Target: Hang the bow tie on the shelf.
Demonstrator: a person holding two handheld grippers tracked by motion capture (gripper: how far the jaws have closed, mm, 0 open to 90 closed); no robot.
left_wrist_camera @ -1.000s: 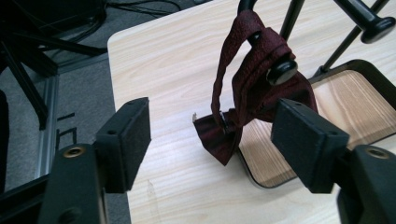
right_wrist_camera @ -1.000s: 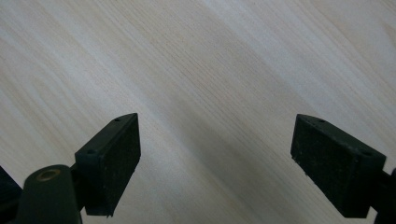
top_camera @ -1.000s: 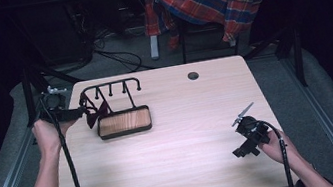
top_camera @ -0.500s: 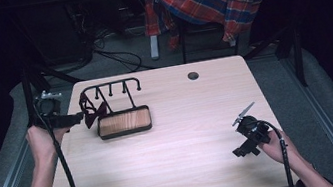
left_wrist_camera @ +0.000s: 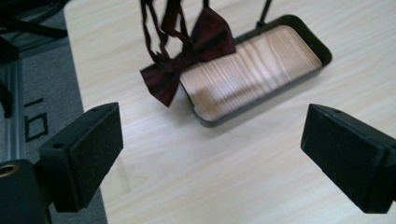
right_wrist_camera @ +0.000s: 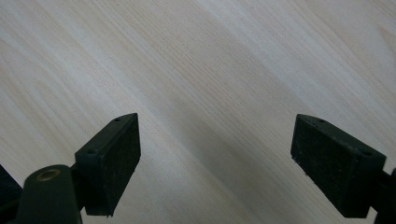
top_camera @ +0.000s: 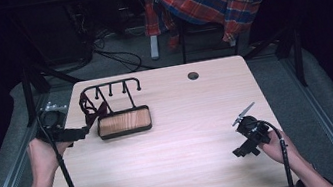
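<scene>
Left gripper (left_wrist_camera: 212, 154) – jaws just opening, wide, empty – faces a satiny maroon bow tie (left_wrist_camera: 189, 58) hanging over the wood-floored tray (left_wrist_camera: 268, 100).

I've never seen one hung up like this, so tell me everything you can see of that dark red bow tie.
The bow tie is dark maroon, of a smooth, slightly shiny fabric, with two flared wings meeting at a pinched centre knot. It hangs tilted by its thin neck strap from the black hook rack, near the rack's left end. Its lower wing dangles just off the edge of the wood-bottomed tray at the rack's base. Nothing grips it: the left gripper sits short of it, jaws wide apart.
</scene>
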